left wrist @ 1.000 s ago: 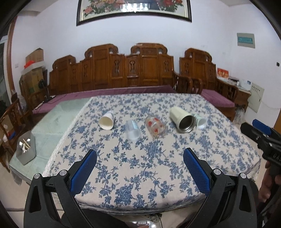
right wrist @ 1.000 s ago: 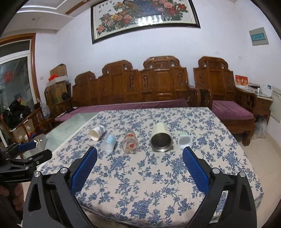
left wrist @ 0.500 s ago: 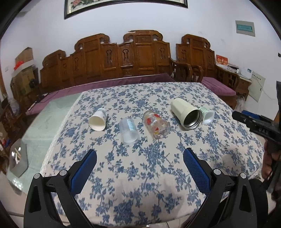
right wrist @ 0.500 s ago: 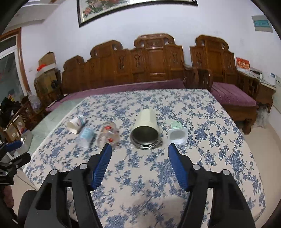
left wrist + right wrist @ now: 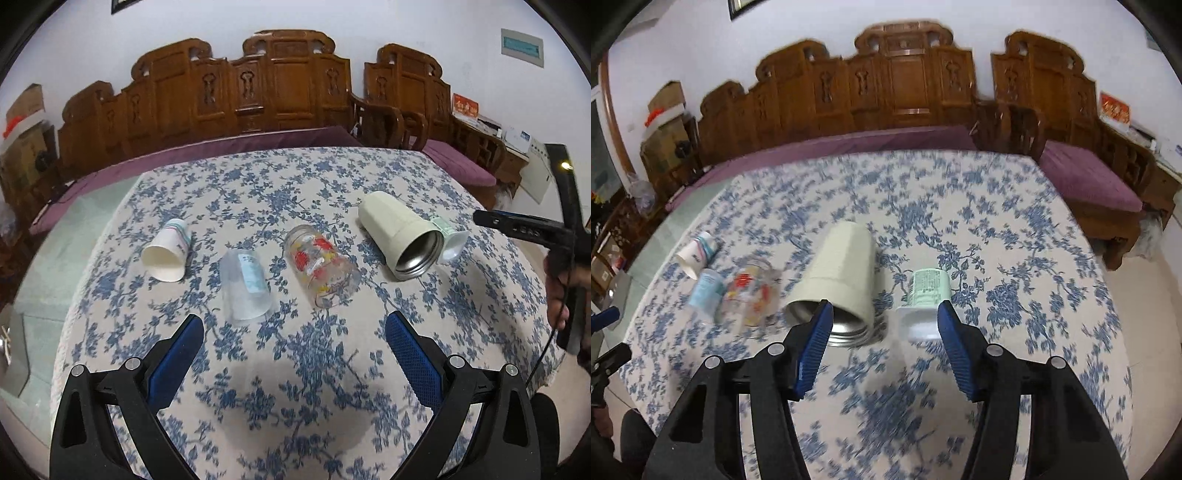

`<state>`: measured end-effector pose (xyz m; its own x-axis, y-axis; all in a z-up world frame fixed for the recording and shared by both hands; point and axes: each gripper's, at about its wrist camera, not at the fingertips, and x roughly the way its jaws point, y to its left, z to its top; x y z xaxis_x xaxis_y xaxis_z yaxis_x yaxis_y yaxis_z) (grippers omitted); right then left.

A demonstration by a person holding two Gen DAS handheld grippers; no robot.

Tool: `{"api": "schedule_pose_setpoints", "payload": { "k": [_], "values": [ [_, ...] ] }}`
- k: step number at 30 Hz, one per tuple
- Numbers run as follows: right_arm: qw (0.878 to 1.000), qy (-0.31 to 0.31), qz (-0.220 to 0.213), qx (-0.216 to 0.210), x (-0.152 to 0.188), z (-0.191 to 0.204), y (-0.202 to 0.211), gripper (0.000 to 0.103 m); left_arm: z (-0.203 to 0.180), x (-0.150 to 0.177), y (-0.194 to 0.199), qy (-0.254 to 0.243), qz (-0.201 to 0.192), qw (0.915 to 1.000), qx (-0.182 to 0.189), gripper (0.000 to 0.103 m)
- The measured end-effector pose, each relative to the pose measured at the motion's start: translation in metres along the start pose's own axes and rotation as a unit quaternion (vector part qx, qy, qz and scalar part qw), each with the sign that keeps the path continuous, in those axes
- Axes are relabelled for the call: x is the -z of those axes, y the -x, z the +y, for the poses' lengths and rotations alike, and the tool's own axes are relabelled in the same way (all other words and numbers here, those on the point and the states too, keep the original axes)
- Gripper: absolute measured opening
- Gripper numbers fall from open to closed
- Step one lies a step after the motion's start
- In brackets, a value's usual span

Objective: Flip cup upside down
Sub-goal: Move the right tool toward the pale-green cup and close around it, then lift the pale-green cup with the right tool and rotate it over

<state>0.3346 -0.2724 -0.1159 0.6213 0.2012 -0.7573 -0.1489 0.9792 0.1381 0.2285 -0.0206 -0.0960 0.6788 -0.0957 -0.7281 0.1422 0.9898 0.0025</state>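
Right gripper [image 5: 884, 316]: we hold it half open, empty, near the green-label cup [image 5: 925, 295].
Left gripper [image 5: 294, 331]: wide open, empty.
Label writing: we cannot read.

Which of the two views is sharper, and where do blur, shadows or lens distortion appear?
Left wrist view: sharp; the glass cup and cream tumbler are crisp, a soft shadow lies on the tablecloth near the left gripper, and the fisheye bends the bench. Right wrist view: motion blur smears the tablecloth and glass cup; the right gripper is sharp.
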Motion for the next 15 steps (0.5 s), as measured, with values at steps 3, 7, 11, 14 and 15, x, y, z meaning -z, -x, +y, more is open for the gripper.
{"api": "schedule_pose_setpoints", "payload": {
  "k": [3, 7, 11, 14, 15],
  "values": [
    [0.999, -0.001, 0.036, 0.0, -0.014, -0.009, -0.026, 0.061, -0.002, -0.005, -0.014, 0.002, 0.006, 0.9999, 0.008, 0.095],
    [0.997, -0.004, 0.081, 0.01, -0.03, -0.022, -0.064, 0.056, -0.01, -0.005, -0.034, -0.006, 0.018, 0.9997, 0.017, 0.095],
    [0.992, -0.012, 0.127, 0.022, -0.037, -0.032, -0.094, 0.054, -0.021, 0.0, -0.051, -0.013, 0.032, 0.9991, 0.026, 0.095],
    [0.986, -0.021, 0.165, 0.016, -0.037, -0.038, -0.113, 0.053, -0.027, 0.005, -0.058, -0.019, 0.041, 0.9984, 0.033, 0.095],
    [0.985, -0.022, 0.172, 0.016, -0.037, -0.039, -0.117, 0.053, -0.03, 0.006, -0.058, -0.02, 0.043, 0.9982, 0.035, 0.095]
  ]
}}
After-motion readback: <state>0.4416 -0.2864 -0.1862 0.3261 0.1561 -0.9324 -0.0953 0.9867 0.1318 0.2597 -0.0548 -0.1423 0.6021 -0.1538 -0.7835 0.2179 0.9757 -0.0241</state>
